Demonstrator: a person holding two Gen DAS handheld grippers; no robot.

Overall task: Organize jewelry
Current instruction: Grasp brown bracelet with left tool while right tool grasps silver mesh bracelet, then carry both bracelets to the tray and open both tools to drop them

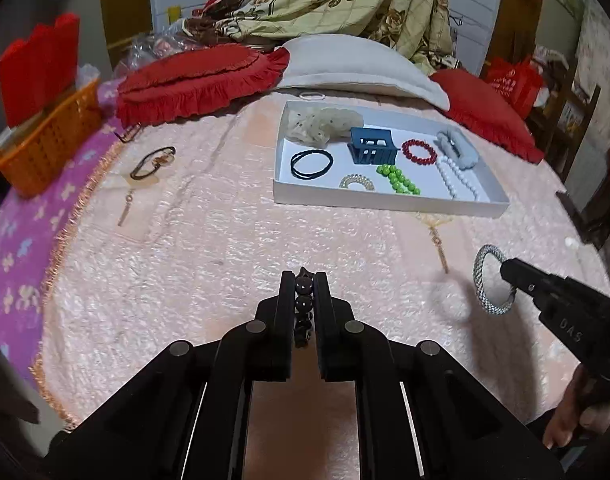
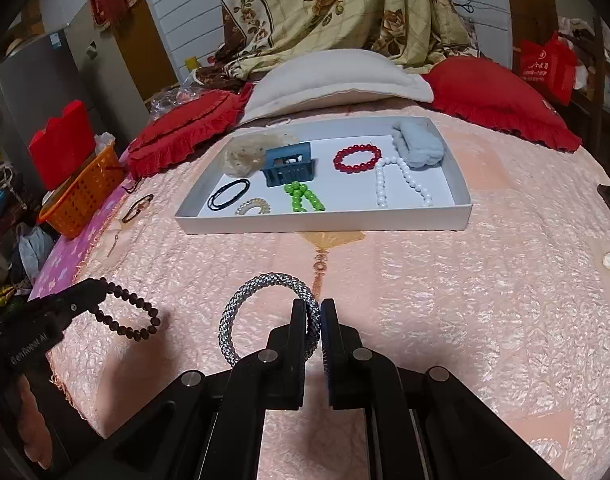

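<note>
Left wrist view: my left tongs (image 1: 304,280) are clamped narrow on one dark beaded bracelet (image 1: 303,304), its round glossy beads stacked between the fingers, held low over the bed (image 1: 185,280). From the right wrist view that bracelet (image 2: 125,312) hangs as an open loop of small brown beads.

My right tongs (image 2: 314,308) are pinched on one silver braided bangle (image 2: 265,312), a stiff woven ring with a scaly texture, gripped at its right edge and held just above the pink quilted cover.

One shallow white tray (image 2: 325,222) lies farther up the bed, well apart from both tongs. Counted inside it:
- one black hair tie (image 2: 229,194), a thin double loop
- one clear coiled hair tie (image 2: 253,206)
- one green bead string (image 2: 303,197)
- one red bead bracelet (image 2: 357,159), glossy
- one white bead necklace (image 2: 401,184)
- one blue claw clip (image 2: 289,169), hard plastic
- one pale blue fluffy scrunchie (image 2: 419,146)
- one cream dotted scrunchie (image 2: 241,156)

Left of the tray, one brown hair tie (image 1: 153,162) lies on the cover. Two red frilled cushions and one white pillow (image 2: 337,80) sit behind; one orange plastic basket (image 2: 85,196) stands at the left edge.
</note>
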